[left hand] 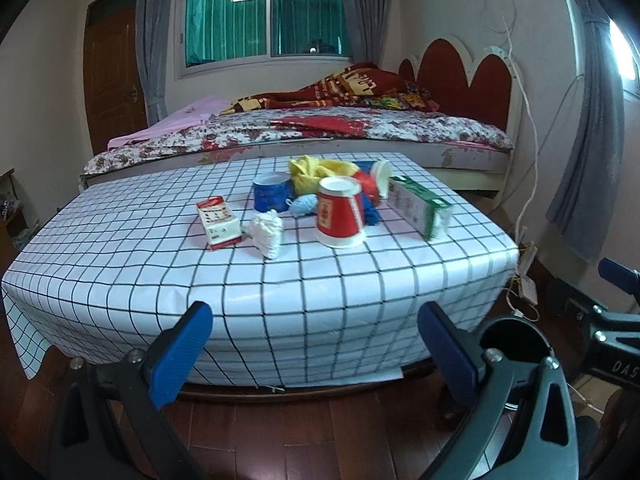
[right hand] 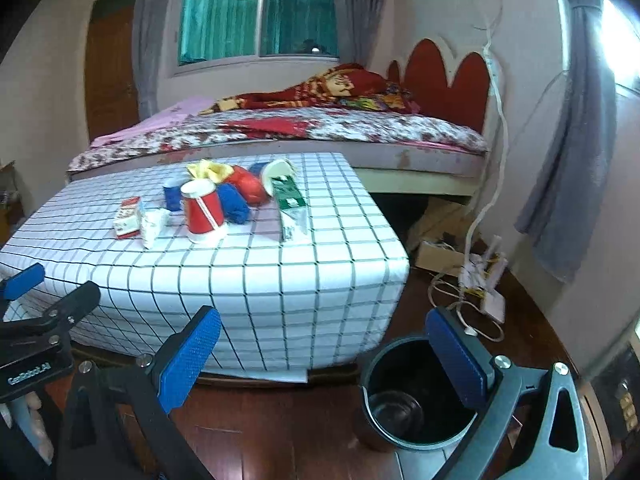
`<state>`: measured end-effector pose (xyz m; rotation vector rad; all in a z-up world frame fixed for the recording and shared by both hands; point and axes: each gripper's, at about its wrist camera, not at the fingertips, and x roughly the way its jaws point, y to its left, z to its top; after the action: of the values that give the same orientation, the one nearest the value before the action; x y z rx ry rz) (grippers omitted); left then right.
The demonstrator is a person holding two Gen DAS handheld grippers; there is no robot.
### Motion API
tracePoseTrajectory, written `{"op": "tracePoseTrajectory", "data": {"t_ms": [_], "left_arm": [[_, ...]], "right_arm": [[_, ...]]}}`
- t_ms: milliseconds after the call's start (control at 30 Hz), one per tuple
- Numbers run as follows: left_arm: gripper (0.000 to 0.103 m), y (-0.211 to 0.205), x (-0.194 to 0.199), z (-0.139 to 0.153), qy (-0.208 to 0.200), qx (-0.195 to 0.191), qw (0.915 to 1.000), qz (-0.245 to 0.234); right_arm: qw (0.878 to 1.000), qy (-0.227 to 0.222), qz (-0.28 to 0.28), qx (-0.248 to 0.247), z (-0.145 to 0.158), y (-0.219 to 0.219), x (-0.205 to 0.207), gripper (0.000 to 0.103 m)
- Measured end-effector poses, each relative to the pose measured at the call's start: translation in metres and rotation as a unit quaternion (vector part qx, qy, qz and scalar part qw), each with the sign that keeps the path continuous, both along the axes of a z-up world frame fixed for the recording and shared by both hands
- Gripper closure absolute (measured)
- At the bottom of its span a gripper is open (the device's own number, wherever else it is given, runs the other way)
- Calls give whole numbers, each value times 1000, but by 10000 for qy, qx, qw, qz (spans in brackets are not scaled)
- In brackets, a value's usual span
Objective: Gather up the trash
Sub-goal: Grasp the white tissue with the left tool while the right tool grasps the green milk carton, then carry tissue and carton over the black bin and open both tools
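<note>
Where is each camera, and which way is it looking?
Left wrist: sits on the left gripper, low before the checked table, facing the bed; its own open blue fingers show, and the right gripper at the right edge.
Right wrist: sits on the right gripper, further right, facing the same way, above the black bin; its open fingers and the left gripper show.
Shared: table, red cup, green carton, bed, bin.

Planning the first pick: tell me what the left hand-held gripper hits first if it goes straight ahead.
Probably the checked tablecloth hanging over the table's front edge; the left hand-held gripper, open, points at it, though depth is unclear.
</note>
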<state>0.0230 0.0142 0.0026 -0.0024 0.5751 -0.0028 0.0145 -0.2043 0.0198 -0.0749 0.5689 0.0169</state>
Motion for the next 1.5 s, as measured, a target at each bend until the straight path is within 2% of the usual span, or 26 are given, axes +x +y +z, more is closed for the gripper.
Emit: {"op": "tracePoseTrajectory", "data": {"t_ms": [267,433,667,933,1033,1133,1200,1300,1500], "left_arm": [[0,39,37,-16,212,-256,9989,324],[3,39,69,-33,449,-341,9982,186],[21,45,117,-45,445,-483,9975,258],[35,47,160,-55,600,-452,9967,311],[43,47,170,-58,715,-414,9961,311],[54,48,175,-64,813,-358,9954,372],[77,49,177,-66,833,-320,9952,398],[81,51,171,-62,701,-329,9964,337],[82,50,140,-40,260,-467,9984,172]], "right_arm": [[9991,71,407,38,-16,16,52,0],[9984,209,461,267,-29,10,89,0],[9967,500,521,370,-50,6,154,18],[9959,615,595,277,-62,13,210,22],[9951,700,645,262,-67,15,223,33],[9938,820,690,302,-71,14,232,54],[9938,818,695,304,-72,14,232,59],[9942,788,703,227,-72,15,229,61],[9967,507,601,209,-63,7,207,62]]}}
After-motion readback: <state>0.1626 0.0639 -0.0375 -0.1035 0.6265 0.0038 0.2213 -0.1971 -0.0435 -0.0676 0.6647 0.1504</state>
